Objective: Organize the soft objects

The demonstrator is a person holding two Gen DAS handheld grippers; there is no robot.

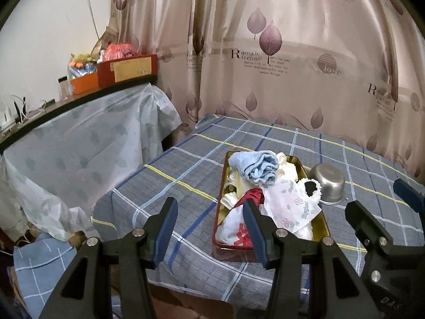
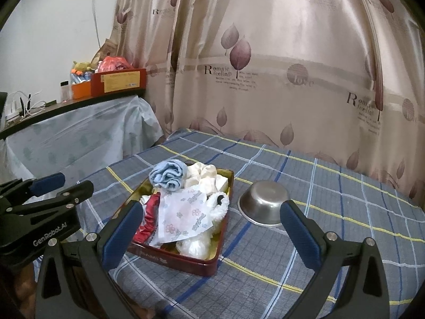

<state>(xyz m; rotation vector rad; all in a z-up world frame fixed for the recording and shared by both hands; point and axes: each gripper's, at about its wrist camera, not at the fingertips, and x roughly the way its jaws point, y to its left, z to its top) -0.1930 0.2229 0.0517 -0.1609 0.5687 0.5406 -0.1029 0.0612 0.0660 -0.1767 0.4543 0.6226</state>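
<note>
- Left gripper [image 1: 211, 228]: jaws spread wide, nothing between the pads; it hangs low at the near edge of the tin [image 1: 322, 223], level, aimed along the tin's length.
- Right gripper [image 2: 212, 228]: jaws also wide and empty; poised near the tin's right front corner, pointing between the tin and the steel bowl [image 2: 261, 203].
- Both held back from the tin, neither touching cloth or metal.
- Inside the tin, all soft things piled together: blue towel [image 2: 167, 176] rolled at the far end, cream cloths [image 2: 209, 179] beside it, printed tissue packet [image 2: 186, 212] across the middle, red-and-white cloth [image 2: 148, 218] at the near left, fluffy white piece [image 2: 220, 203] at the right wall, clear bag [image 2: 192, 247] at the near end.
- Steel bowl sits just right of the tin, apart, looks empty.
- Checked tablecloth [image 2: 332, 212] around the tin bears no loose soft item.
- Judgement: this fits either soft things gathered into the tin, or a heap awaiting sorting out of it. The frames don't settle which, so no next move is named.
</note>
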